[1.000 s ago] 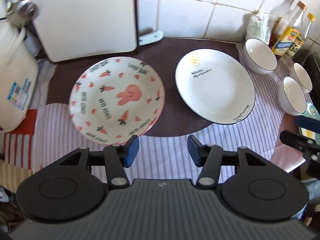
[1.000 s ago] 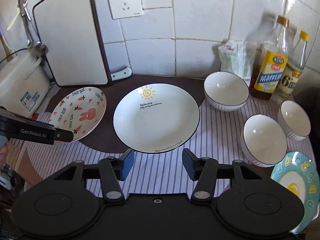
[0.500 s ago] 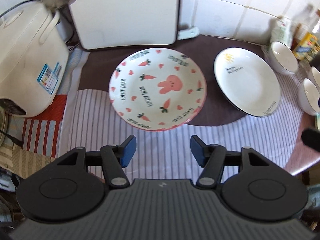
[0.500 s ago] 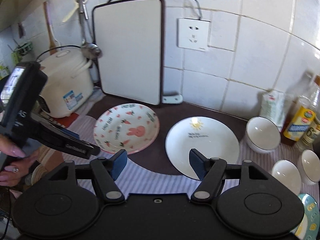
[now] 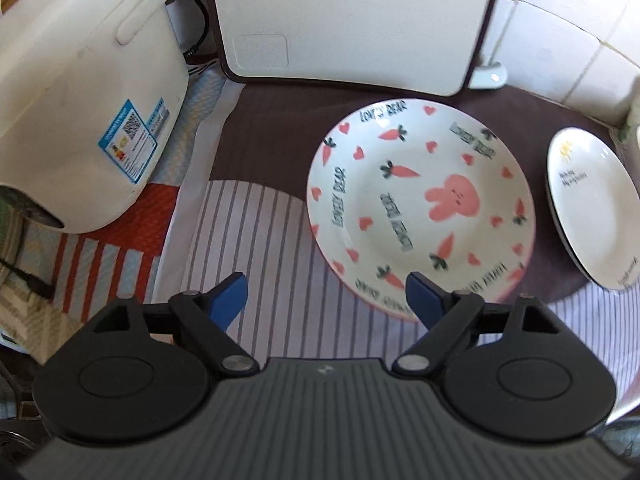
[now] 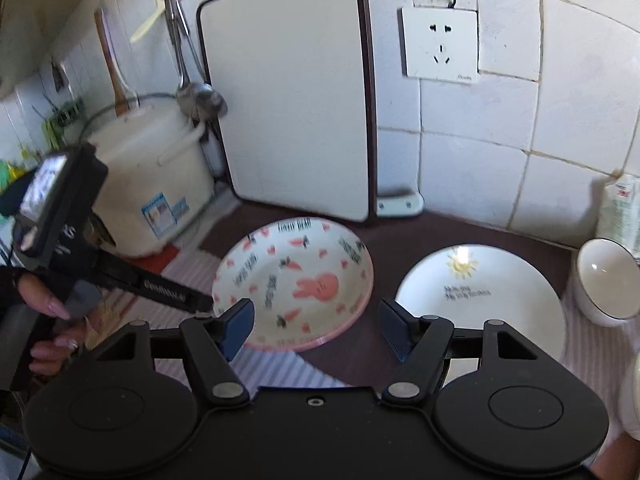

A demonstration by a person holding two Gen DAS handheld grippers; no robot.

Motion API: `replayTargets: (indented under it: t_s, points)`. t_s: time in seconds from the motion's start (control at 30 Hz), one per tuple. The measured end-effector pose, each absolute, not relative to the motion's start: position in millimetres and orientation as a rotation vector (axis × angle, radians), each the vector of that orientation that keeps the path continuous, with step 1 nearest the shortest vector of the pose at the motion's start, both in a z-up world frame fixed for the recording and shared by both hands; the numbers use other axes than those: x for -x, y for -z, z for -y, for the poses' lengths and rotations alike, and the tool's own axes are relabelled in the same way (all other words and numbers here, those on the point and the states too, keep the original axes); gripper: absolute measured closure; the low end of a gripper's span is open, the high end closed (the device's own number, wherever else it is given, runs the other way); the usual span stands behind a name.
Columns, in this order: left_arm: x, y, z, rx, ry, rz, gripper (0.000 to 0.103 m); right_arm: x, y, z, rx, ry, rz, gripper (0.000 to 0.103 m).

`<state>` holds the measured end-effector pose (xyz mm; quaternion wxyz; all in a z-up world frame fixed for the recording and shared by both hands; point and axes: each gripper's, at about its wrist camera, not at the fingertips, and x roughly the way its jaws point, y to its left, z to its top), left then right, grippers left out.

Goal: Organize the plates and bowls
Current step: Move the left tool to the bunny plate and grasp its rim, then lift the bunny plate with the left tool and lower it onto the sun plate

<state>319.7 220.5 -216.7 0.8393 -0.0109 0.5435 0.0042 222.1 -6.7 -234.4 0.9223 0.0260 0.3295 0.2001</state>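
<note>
While its jaws stand wide apart with nothing between them, the left gripper (image 5: 325, 294) hangs over the striped cloth (image 5: 276, 248) at the counter's front edge. Its right pad sits just at the near rim of the bunny plate (image 5: 420, 208), though contact cannot be told. That plate lies mid-counter on the brown mat (image 5: 272, 120); the sun plate (image 5: 588, 208) lies to its right, apart from it, cut by the frame's edge. A rice cooker (image 5: 80, 92) fills the left back corner, with a cutting board (image 5: 352, 20) propped against the back wall beside it.

From the right wrist, the right gripper (image 6: 316, 330) is likewise spread wide and empty, over the gap between the two plates. The bunny plate (image 6: 294, 280) is ahead to the left, the sun plate (image 6: 480, 300) to the right, and a bowl (image 6: 608, 280) stands just beyond the sun plate near the right edge. At far left a hand (image 6: 44, 312) holds the left gripper (image 6: 200, 302), whose tip reaches the bunny plate's left rim. The board (image 6: 288, 100), cooker (image 6: 152, 176) and a wall socket (image 6: 440, 44) line the back.
</note>
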Motion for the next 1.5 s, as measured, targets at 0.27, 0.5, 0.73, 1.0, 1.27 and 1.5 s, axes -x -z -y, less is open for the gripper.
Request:
replayTargets:
  t_s: [0.27, 0.5, 0.73, 1.0, 1.27, 1.5]
  points:
    - [-347.7, 248.0, -228.9, -0.001, -0.010, -1.122, 0.017, -247.4, 274.6, 0.5, -0.097, -0.415, -0.633, 0.030]
    - [-367.1, 269.7, -239.0, 0.030, -0.002, -1.158, 0.017, -259.2, 307.9, 6.1, -0.246, -0.450, -0.708, 0.030]
    - [-376.3, 277.6, -245.8, 0.076, 0.012, -1.161, 0.022, -274.3, 344.3, 4.8, -0.357, -0.455, -0.826, 0.038]
    - [-378.0, 276.8, -241.4, 0.141, 0.121, -1.135, 0.076, -287.8, 363.7, 4.7, -0.422, -0.424, -0.809, 0.051]
    - [-374.1, 277.2, -242.5, 0.181, 0.127, -1.101, 0.077, -299.5, 371.5, 0.8, -0.480, -0.339, -0.807, 0.081]
    - [-367.9, 276.8, -240.8, 0.177, 0.125, -1.065, 0.077, -299.5, 371.6, -0.7, -0.461, -0.317, -0.795, 0.081]
